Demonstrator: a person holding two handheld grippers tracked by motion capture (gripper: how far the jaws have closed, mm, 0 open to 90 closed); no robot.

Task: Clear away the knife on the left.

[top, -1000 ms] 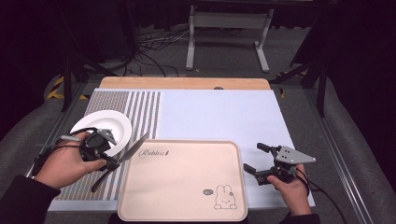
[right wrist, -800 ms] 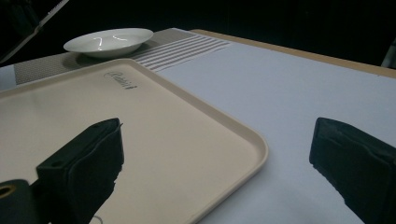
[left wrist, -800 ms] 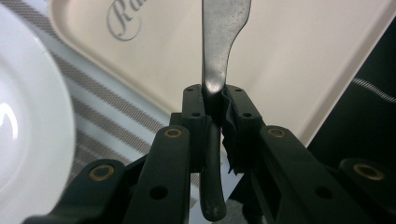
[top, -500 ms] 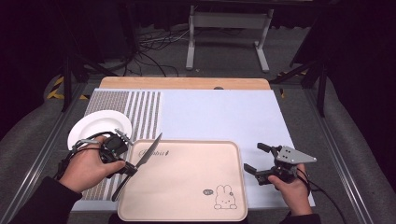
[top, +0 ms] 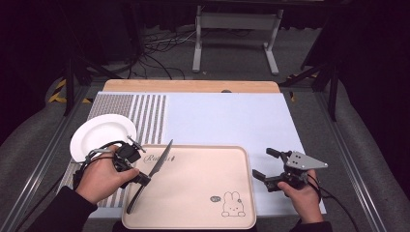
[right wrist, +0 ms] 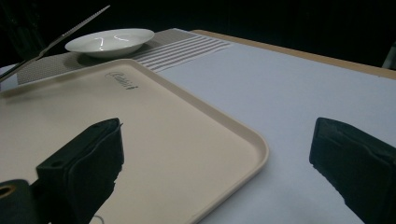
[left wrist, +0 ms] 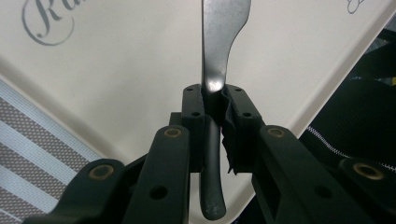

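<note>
Clamping knife [top: 153,170] mid-handle over tray [top: 203,193] left edge, left hand-held gripper [top: 129,166] risks pivot slip; right hand-held gripper [top: 270,166] wide open, empty

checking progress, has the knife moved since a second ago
Yes. The left gripper has carried the knife right, from over the striped mat beside the plate to over the tray's left part.
</note>
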